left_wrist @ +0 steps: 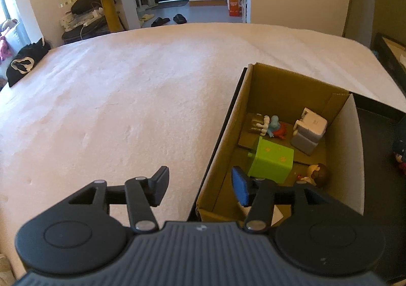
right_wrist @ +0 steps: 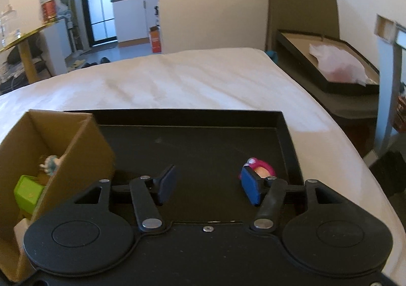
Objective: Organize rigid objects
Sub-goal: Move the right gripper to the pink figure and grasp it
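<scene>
A cardboard box (left_wrist: 347, 118) lies on the white bed and holds a green block (left_wrist: 272, 160), a grey-white block (left_wrist: 308, 131), a blue and red figure (left_wrist: 275, 127) and a brown-haired figure (left_wrist: 317, 174). My left gripper (left_wrist: 201, 185) hovers open over the box's left wall, nothing between its fingers. In the right wrist view the same box (right_wrist: 76, 138) stands at the left of a black tray (right_wrist: 284, 121). A pink toy (right_wrist: 261, 168) lies on the tray just behind the right finger of my right gripper (right_wrist: 212, 185), which is open and holds nothing.
The bed (left_wrist: 114, 98) spreads wide to the left of the box. A second dark tray with a pink bag (right_wrist: 340, 65) sits beyond the bed's right edge. A black garment (left_wrist: 24, 62) lies at the bed's far left corner.
</scene>
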{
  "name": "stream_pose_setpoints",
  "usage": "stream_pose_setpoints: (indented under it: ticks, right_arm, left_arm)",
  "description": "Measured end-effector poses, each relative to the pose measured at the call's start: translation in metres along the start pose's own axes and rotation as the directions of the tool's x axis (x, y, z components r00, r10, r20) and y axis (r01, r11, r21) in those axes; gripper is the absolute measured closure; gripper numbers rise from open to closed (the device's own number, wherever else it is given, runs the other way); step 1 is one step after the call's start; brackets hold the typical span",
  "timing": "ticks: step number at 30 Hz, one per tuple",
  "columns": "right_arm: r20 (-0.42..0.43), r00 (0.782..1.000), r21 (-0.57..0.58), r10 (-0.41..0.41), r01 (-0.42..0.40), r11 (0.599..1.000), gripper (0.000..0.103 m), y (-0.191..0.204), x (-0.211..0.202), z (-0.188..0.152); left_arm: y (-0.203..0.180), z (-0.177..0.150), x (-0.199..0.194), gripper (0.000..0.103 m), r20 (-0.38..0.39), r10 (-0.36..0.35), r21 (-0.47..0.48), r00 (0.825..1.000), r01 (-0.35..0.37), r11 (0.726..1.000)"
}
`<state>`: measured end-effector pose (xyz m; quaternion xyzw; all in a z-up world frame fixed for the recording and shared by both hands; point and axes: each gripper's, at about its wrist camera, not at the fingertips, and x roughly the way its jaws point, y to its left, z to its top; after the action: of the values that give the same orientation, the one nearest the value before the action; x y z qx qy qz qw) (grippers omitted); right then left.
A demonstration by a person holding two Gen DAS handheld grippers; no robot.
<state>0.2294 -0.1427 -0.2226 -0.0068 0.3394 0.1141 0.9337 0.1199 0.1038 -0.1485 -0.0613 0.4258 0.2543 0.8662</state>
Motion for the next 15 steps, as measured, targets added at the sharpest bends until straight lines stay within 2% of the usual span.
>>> stream_pose_setpoints:
  ticks: [6, 15]
  right_arm:
    - [-0.050, 0.999, 0.058, -0.020, 0.023, 0.998, 0.041, -0.017, 0.013, -0.005]
    - [-0.071, 0.996, 0.067, -0.051, 0.056, 0.996, 0.041, -0.027, 0.025, -0.012]
  left_arm:
    - [-0.004, 0.001, 0.000, 0.050, -0.009, 0.033, 0.019, 0.999, -0.032, 0.999]
    - [-0.009, 0.002, -0.003, 0.049, -0.013, 0.049, 0.023, 0.999, -0.049, 0.999]
